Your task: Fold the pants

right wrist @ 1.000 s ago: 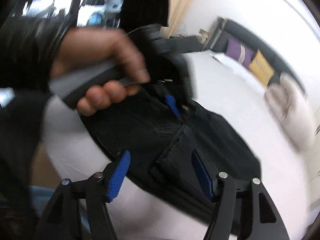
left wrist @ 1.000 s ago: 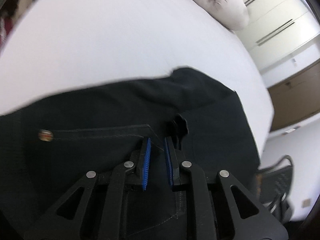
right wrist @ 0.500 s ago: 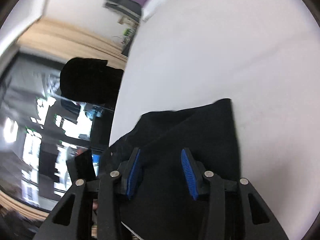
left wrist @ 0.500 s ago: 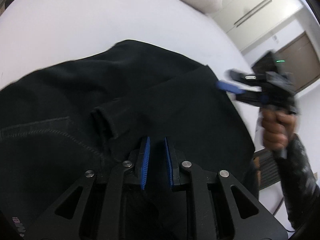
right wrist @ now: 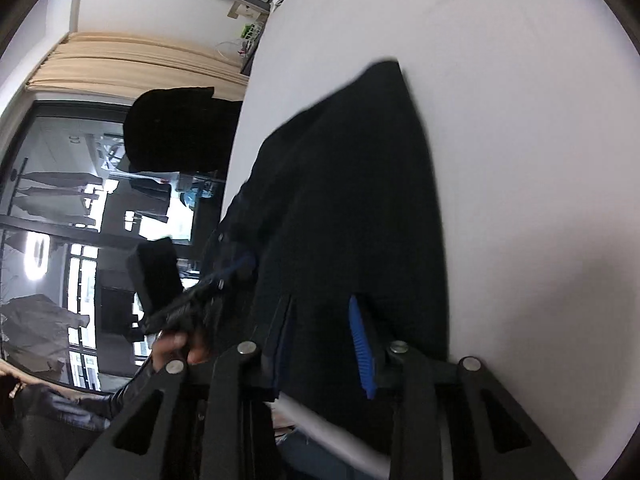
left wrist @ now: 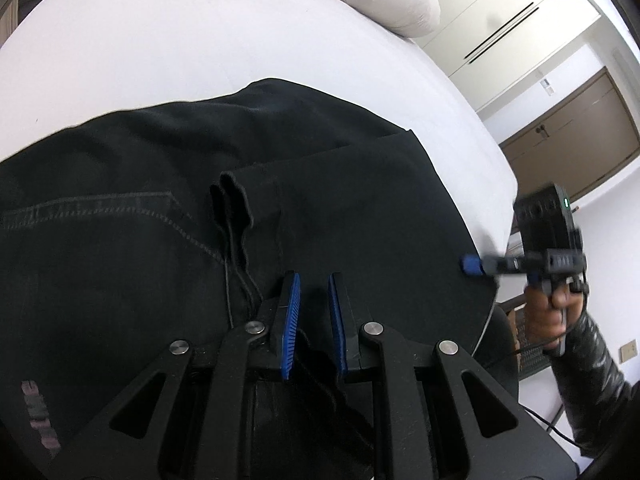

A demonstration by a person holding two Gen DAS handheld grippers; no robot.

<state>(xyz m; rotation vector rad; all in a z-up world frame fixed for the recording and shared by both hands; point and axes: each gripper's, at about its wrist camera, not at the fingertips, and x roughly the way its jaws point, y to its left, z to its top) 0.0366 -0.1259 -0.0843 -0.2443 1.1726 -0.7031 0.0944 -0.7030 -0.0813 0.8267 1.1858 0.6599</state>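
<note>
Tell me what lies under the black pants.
The black pants lie on a white bed; bare sheet shows around them. Whatever sits beneath the fabric itself is covered.

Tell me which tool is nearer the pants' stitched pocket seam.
Left. The left tool sits just beside the pocket seam on the pants; the right tool is at their far edge.

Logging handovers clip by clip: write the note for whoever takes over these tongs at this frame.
Left tongs: nearly closed, pinching a fold of the black pants.
Right tongs: open, straddling the pants' edge near the edge of the white bed, not clamped.
Pants lie bunched on the bed; one hem is doubled over the seat.
Done: a first rough fold.
Left: probably square the layers, fold again, smooth.
</note>
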